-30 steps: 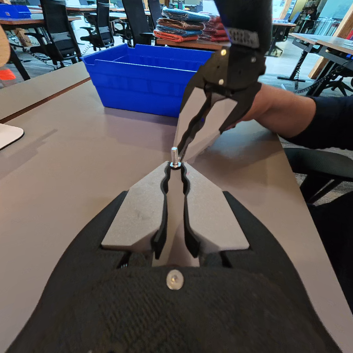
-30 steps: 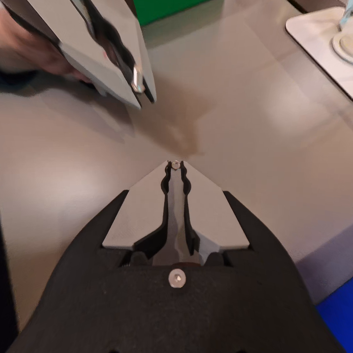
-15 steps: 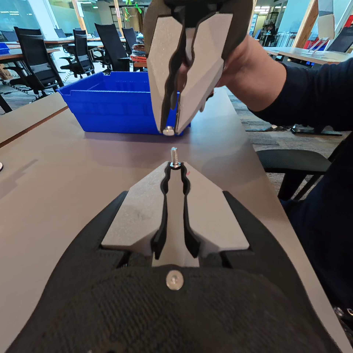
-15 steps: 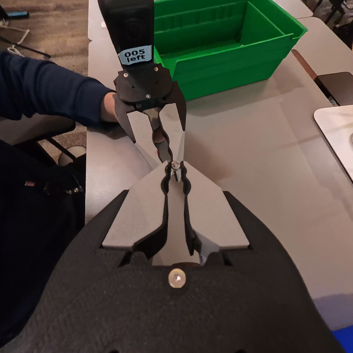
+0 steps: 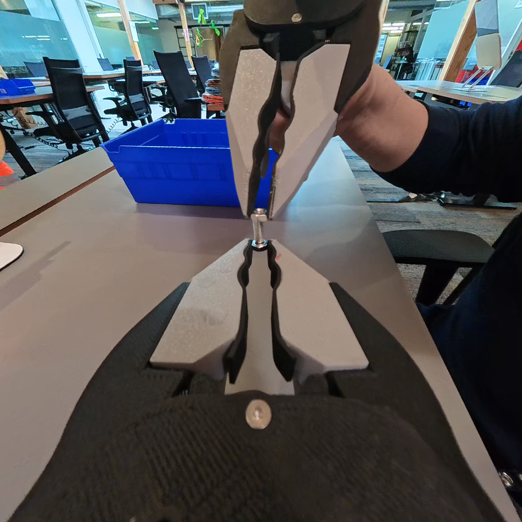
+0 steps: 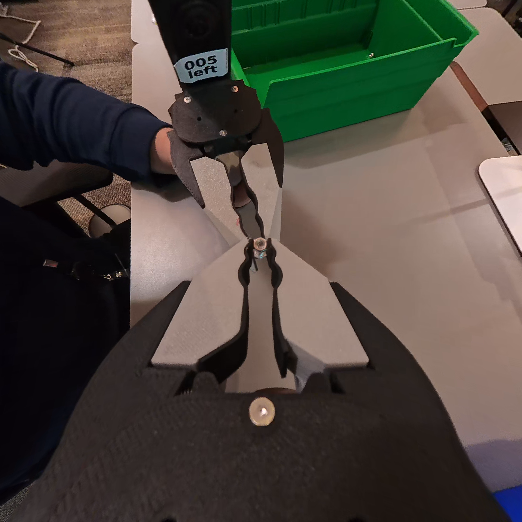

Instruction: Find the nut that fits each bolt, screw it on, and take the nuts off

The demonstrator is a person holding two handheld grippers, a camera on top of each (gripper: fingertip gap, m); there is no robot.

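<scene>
Above the grey table (image 5: 141, 282), the two grippers are meeting tip to tip. The left gripper (image 5: 259, 246) is pinching the bolt (image 5: 258, 229) by its head end, fingers closed tight on it, so the threaded shaft is standing out past the tips, pointing up and away toward the other gripper. The bolt's long axis is running in line with both pairs of fingers. The right gripper (image 5: 260, 213) is coming down from above, its fingers closed on a small hex nut (image 5: 259, 217), which is sitting on the free end of the bolt. From the right wrist view the nut (image 6: 258, 243) is facing the camera hole-on, with the bolt hidden behind it. A blue bin (image 5: 175, 166) is sitting on the table behind them, and a green bin (image 6: 353, 56) on the other side.
</scene>
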